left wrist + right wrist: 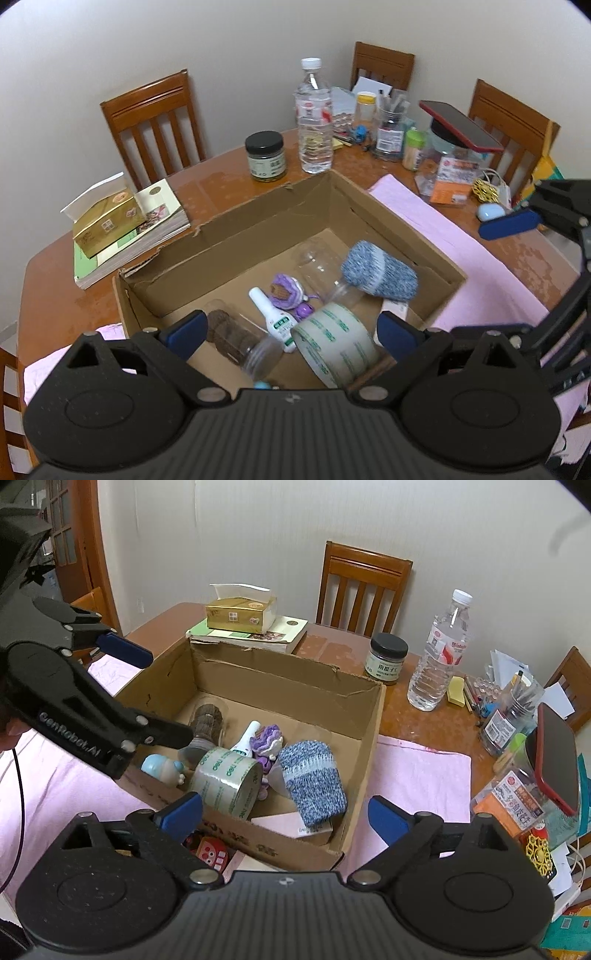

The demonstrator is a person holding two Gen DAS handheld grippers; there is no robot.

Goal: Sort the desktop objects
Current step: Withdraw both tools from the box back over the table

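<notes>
Cardboard box on the table, holding tape roll, blue sock, glue bottle. Left gripper and right gripper both spread wide, empty, above it. Water bottle and jar stand behind.

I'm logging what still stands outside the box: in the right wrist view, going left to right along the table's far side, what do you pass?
Gold tissue box on the books → black-lidded jar → clear plastic water bottle → clear jar of pens → red-cased phone.
</notes>
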